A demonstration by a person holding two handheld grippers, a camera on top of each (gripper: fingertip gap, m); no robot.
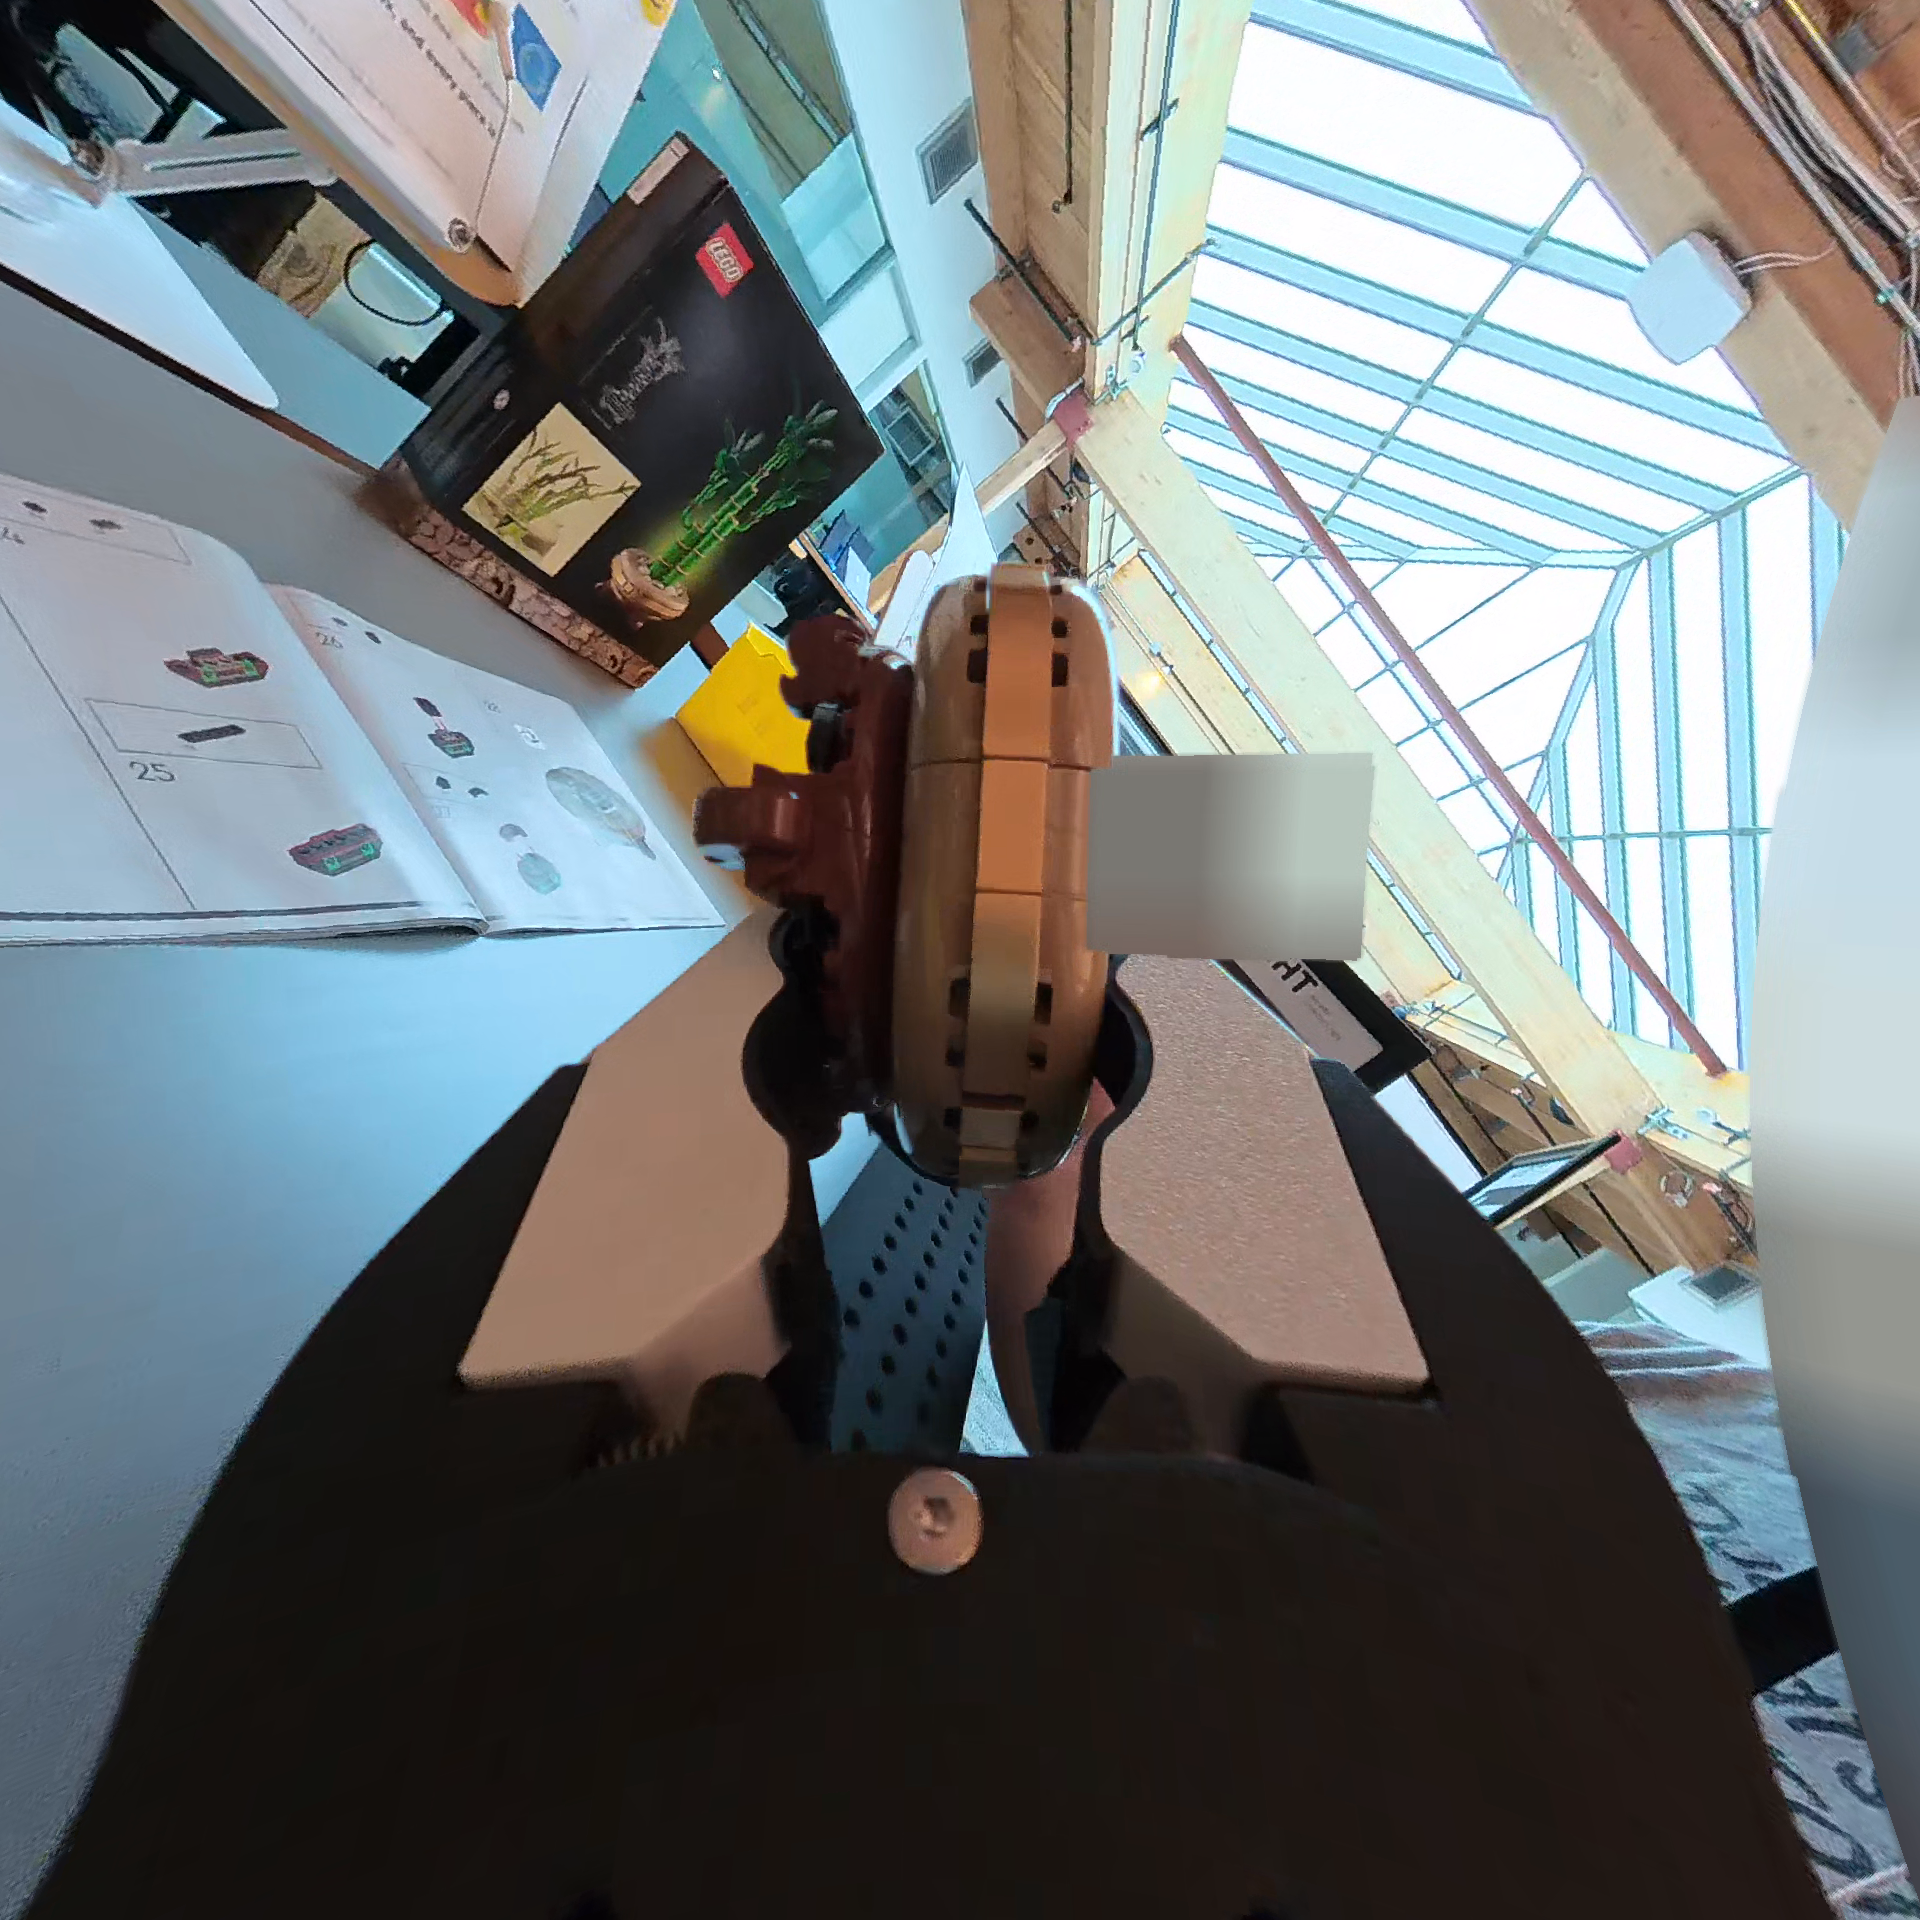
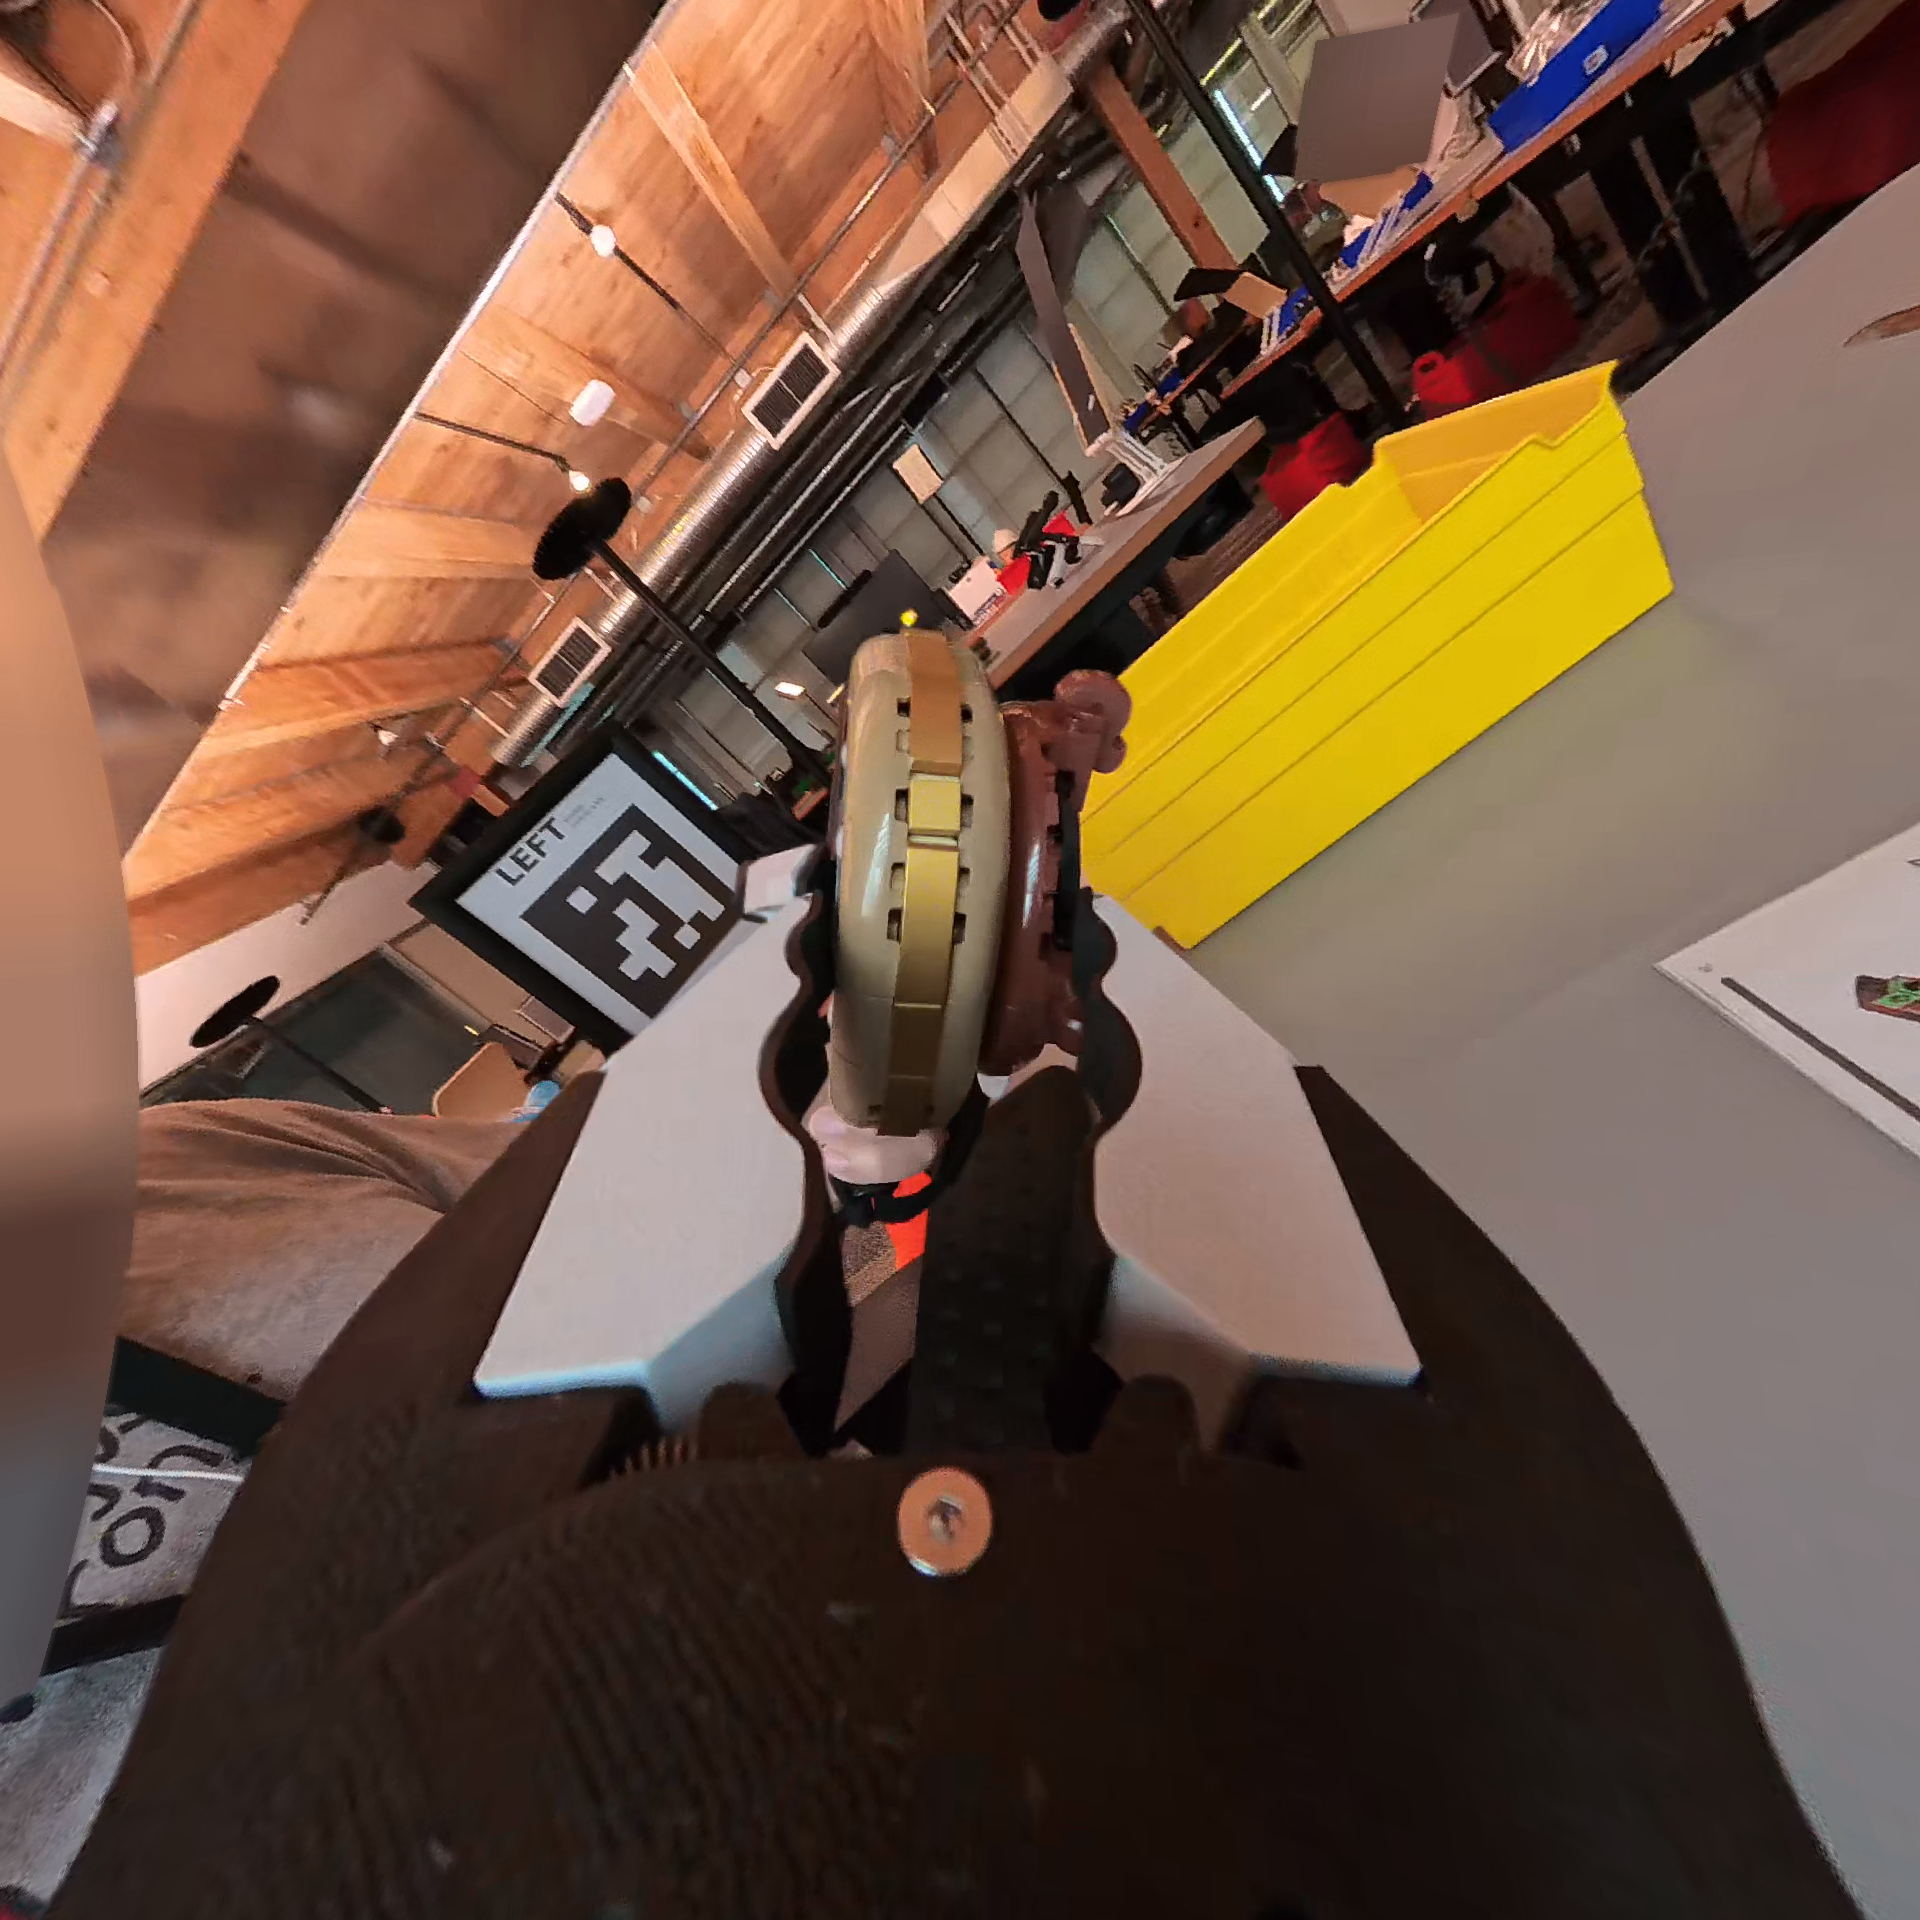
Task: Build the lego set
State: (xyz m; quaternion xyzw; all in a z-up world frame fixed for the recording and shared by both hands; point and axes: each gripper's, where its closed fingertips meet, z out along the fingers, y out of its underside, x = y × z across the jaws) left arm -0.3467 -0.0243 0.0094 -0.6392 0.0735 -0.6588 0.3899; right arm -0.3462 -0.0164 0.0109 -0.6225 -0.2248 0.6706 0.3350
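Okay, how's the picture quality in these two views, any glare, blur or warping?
Left wrist view: the glass skylight is blown out, leaving the round tan and brown lego pot backlit; straight timber beams bend from the wide lens. Right wrist view: even light, lego pot sharp, a smeared out-of-focus band along the left edge.

A yellow bin (image 2: 1382, 665) stands on the grey bench (image 2: 1714, 831) at about two o'clock in the right wrist view. Behind it, other long tables (image 2: 1132, 520) carry clutter and blue trays (image 2: 1558, 73). A wooden plank ceiling (image 2: 343, 416) with silver ducts (image 2: 727, 488) fills ten o'clock. In the left wrist view, a skylight (image 1: 1455, 416) framed by timber beams (image 1: 1247, 582) fills one o'clock.
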